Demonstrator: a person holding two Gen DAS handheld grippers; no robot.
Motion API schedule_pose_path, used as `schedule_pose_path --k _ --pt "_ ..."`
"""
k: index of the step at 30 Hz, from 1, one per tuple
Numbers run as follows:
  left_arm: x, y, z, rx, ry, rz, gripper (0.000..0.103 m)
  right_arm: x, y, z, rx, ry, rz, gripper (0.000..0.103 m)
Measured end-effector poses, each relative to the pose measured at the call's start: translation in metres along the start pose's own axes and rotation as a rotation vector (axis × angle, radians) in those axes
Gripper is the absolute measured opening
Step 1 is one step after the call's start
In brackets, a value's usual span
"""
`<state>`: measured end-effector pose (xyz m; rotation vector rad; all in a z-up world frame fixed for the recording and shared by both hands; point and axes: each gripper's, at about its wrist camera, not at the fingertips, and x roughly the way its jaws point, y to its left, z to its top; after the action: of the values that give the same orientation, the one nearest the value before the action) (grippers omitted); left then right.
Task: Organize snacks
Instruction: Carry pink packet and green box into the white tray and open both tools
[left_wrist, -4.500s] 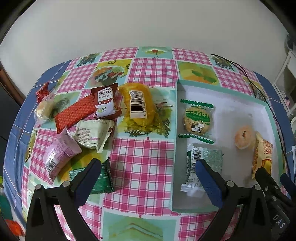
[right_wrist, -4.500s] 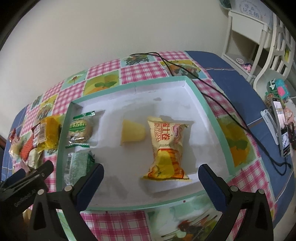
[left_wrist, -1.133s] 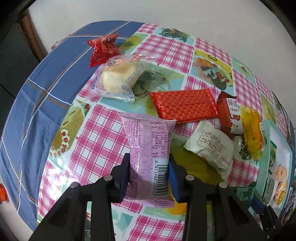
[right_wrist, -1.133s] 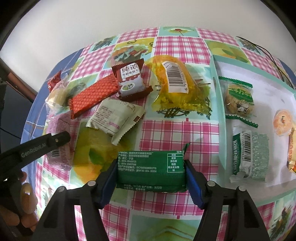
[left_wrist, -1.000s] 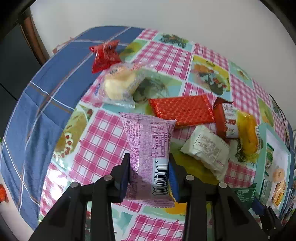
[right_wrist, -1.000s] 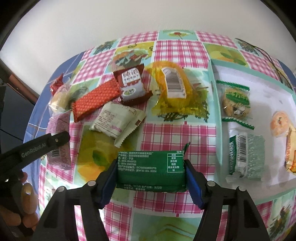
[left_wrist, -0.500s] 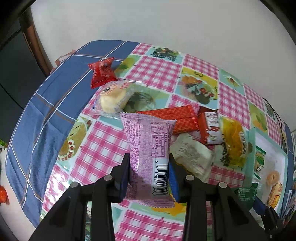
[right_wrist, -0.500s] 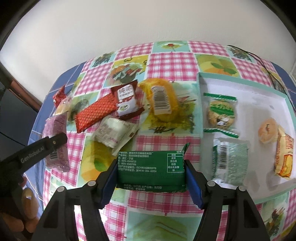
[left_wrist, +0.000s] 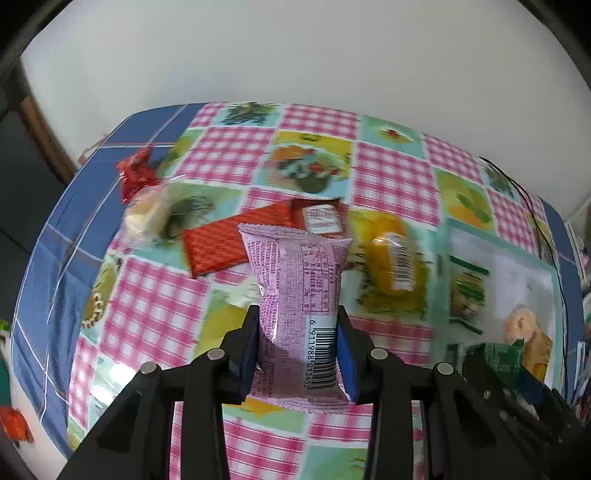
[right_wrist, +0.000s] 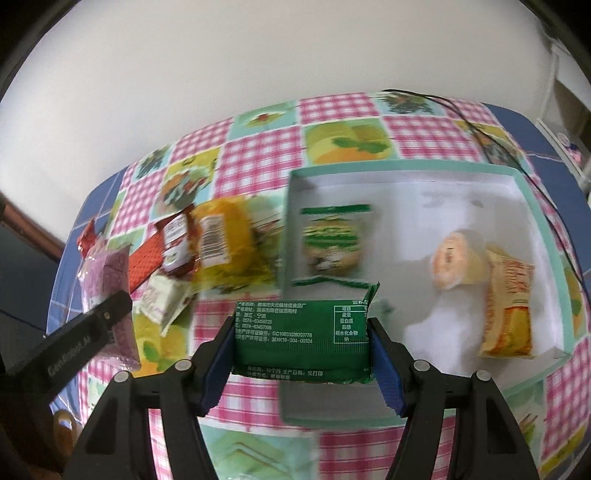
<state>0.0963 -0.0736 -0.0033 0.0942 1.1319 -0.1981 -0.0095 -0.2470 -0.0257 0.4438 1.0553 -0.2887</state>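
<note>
Eleven snack packets (right_wrist: 301, 338), one box (right_wrist: 537, 218), two hand-held grippers (left_wrist: 298, 354).

Glossy wrappers over a shiny printed tablecloth

The pink packet (left_wrist: 299, 295) and green packet (right_wrist: 301, 338) look like glossy plastic film; the tablecloth (left_wrist: 147, 295) is smooth and sheeny; the box (right_wrist: 406, 184) looks matt, like card.

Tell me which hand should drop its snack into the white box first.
Right. The right gripper holds the green packet at the white box's near rim, while the left gripper with the pink packet hangs over the tablecloth, farther away.
</note>
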Motion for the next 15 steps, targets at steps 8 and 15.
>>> schedule_pose_path --k 8,15 --pt "-0.006 -0.053 -0.008 0.103 -0.009 -0.022 0.039 -0.01 -0.044 0.005 0.074 -0.02 -0.023 0.07" --pt "-0.011 -0.088 -0.015 0.189 -0.023 -0.027 0.039 -0.019 -0.084 0.007 0.155 -0.037 -0.039 0.07"
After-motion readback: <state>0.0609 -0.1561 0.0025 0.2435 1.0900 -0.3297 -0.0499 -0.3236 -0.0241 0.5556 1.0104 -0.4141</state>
